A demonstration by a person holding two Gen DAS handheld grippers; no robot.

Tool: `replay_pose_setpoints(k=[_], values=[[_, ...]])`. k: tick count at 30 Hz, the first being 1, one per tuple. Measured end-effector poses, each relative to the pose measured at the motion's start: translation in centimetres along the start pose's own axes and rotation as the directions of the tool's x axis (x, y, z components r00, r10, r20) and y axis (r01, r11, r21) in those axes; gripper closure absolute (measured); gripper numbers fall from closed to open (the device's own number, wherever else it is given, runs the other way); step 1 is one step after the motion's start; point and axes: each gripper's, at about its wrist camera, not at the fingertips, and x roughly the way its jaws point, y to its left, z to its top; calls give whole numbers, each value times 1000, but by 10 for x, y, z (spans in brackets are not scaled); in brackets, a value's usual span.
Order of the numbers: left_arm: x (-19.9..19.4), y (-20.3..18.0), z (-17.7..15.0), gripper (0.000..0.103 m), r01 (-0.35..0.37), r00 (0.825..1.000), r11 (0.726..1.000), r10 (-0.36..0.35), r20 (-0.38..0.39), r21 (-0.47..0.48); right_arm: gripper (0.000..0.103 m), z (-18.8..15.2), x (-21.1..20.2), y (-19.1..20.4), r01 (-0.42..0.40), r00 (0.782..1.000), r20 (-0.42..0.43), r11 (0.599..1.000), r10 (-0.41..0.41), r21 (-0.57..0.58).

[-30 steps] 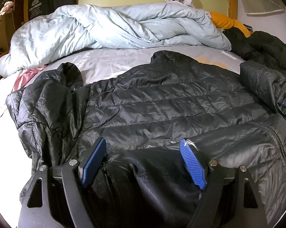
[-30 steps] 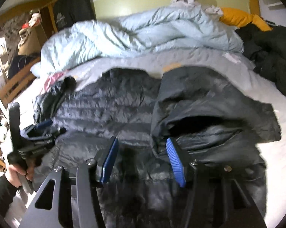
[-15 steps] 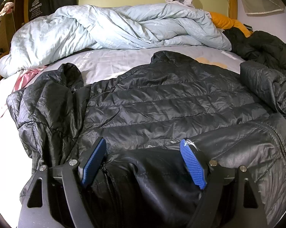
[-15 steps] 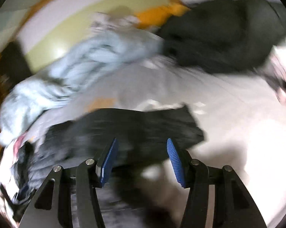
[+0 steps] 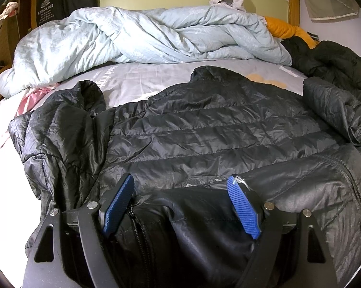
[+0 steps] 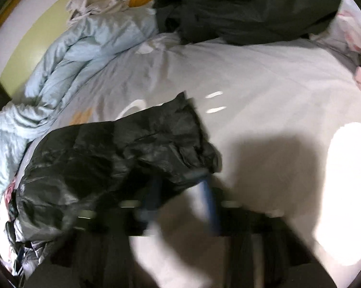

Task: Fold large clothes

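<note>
A black quilted puffer jacket [image 5: 216,129] lies spread on the bed, one sleeve [image 5: 60,132] at the left and the other sleeve [image 5: 334,110] folded in at the right. My left gripper [image 5: 180,180] stands open and wide at the near hem, with a fold of the hem and zipper between its blue pads. In the right wrist view, that sleeve's end [image 6: 132,148] lies on the pale sheet [image 6: 252,84]. My right gripper [image 6: 182,192] is smeared by motion at the cuff. Its jaws are closing, still apart, with the cuff's edge between them.
A crumpled light blue duvet [image 5: 144,38] fills the head of the bed. A heap of dark garments [image 5: 336,62] and an orange cloth [image 5: 283,28] lie at the far right. Pink fabric [image 5: 33,96] sits at the left edge. Bare sheet spreads right of the sleeve.
The right wrist view has swung off the jacket's body to the sleeve end on the sheet and rolled. Its fingers have drawn closer together. The left gripper and jacket have stayed put.
</note>
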Motion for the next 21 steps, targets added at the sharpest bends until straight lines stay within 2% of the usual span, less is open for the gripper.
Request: replay_pose_setpoints(k=[2, 5, 6, 9, 11, 13, 16, 18, 21], values=[[-4, 1, 2, 27, -2, 1000, 1000, 2, 12, -6, 95, 0, 2, 12, -24, 1000, 7, 1000, 24, -17], [-17, 3, 6, 34, -15, 999, 1000, 16, 52, -15, 97, 1, -22, 35, -25, 994, 104, 995, 35, -99], [-22, 4, 9, 35, -16, 997, 1000, 17, 70, -14, 97, 2, -38, 45, -33, 986, 158, 990, 55, -136], [-45, 6, 18, 36, -25, 990, 1000, 27, 141, -18, 98, -1, -90, 72, -81, 944, 293, 967, 152, -243], [-63, 8, 23, 36, -22, 981, 999, 26, 190, -25, 98, -8, -120, 85, -160, 911, 326, 945, 252, -285], [-77, 10, 29, 36, -9, 974, 999, 16, 227, -32, 98, -17, -141, 99, -212, 889, 329, 923, 318, -321], [-96, 13, 33, 36, 28, 962, 999, -15, 273, -43, 98, -38, -171, 135, -240, 859, 327, 874, 394, -422], [-103, 13, 34, 36, 53, 955, 998, -41, 292, -34, 98, -54, -187, 162, -289, 835, 290, 822, 467, -491], [-107, 12, 32, 36, 54, 953, 998, -48, 299, -14, 98, -83, -208, 203, -395, 786, 200, 724, 585, -565]])
